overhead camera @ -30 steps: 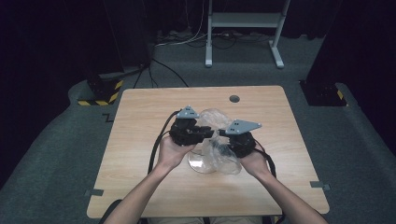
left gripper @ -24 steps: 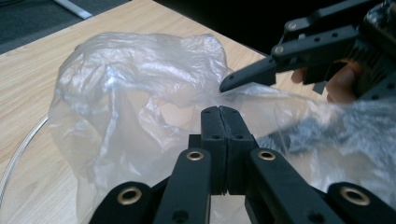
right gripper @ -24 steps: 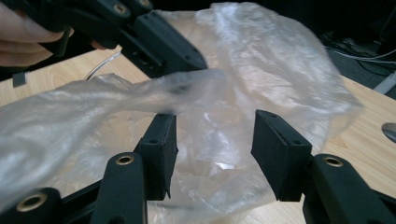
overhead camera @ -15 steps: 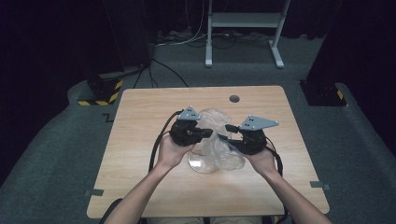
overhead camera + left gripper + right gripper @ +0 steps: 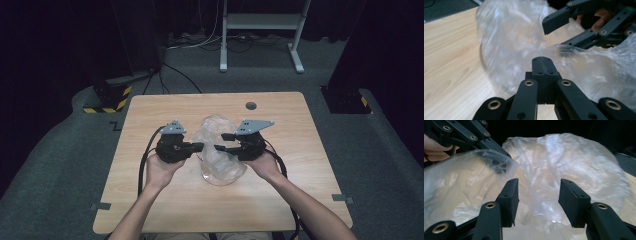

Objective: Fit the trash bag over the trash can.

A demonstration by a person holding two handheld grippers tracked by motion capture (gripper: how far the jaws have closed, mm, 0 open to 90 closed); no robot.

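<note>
Left hand-held gripper point(image 5: 541, 62) level, apparently pinching plastic bag point(image 5: 217, 150) | right hand-held gripper point(image 5: 537, 195) level, spread

The bag point(image 5: 218, 150) is thin clear plastic film — glossy, crinkled, catching highlights. Both claws, left claw point(image 5: 199, 146) and right claw point(image 5: 223, 142), are matt black plastic with brass-coloured rivets — the surface point(image 5: 150, 115) pale, smooth wood-grain.
</note>
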